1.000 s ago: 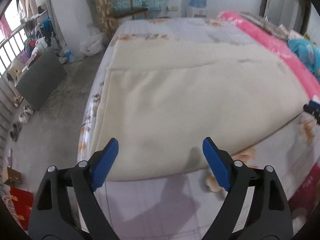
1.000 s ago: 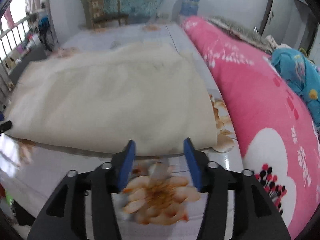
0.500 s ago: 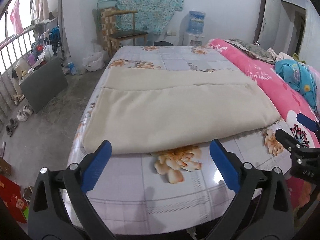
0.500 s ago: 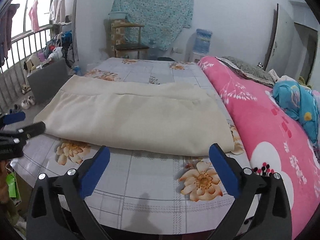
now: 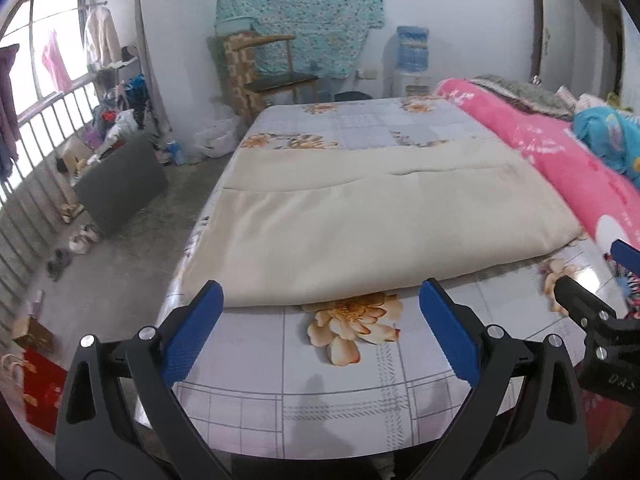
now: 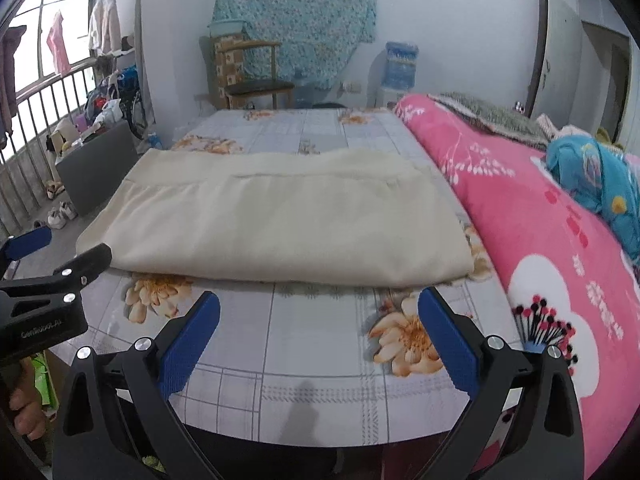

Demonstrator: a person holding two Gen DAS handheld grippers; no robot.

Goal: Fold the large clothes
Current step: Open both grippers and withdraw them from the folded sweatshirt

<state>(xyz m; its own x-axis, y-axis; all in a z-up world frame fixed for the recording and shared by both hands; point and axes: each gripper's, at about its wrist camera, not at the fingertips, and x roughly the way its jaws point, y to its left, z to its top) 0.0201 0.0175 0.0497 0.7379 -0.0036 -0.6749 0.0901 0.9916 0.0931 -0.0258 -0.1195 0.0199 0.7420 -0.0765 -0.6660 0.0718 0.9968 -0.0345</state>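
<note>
A bed (image 5: 360,372) with a flower-printed sheet fills the room's centre, and the cream garment (image 5: 360,216) lies folded flat across the middle of both frames, its near fold edge toward the cameras and a pink quilt (image 6: 540,216) along its right side. The left gripper (image 5: 320,320) and right gripper (image 6: 320,322) hover at bottom centre of their views, jaws just opened wide and holding nothing, clear of the cloth. One fold appears complete; the next likely calls for regrasping two corners of an edge and carrying them across evenly.
</note>
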